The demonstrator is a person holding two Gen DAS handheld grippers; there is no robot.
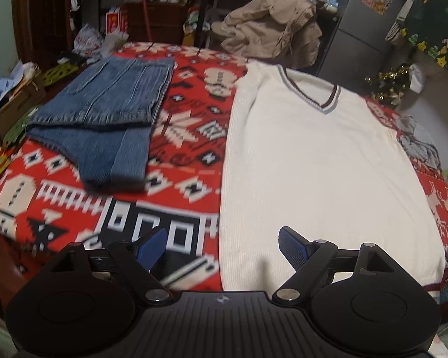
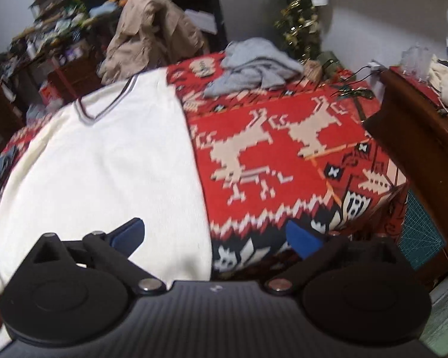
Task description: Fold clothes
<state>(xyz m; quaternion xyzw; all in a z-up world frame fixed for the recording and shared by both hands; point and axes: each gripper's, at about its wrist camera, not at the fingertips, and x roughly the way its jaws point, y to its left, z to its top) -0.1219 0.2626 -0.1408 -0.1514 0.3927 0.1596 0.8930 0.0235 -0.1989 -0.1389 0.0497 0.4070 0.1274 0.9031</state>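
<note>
Left wrist view: cream knit V-neck sweater (image 1: pixel 319 161) lies flat on red patterned blanket (image 1: pixel 191 104); folded blue denim jeans (image 1: pixel 104 113) beside. Left gripper (image 1: pixel 222 246) and right gripper (image 2: pixel 215 238) hover, jaws apart; pinch only 1 hem layer, evenly.

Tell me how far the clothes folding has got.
Done: the jeans lie folded on the red patterned blanket. In hand: nothing yet; the left gripper and right gripper are both open, at the hem corners of the white sweater, sleeves already tucked in. Left: finishing that sweater, then the crumpled grey garment and maybe the beige jacket behind the bed.
</note>
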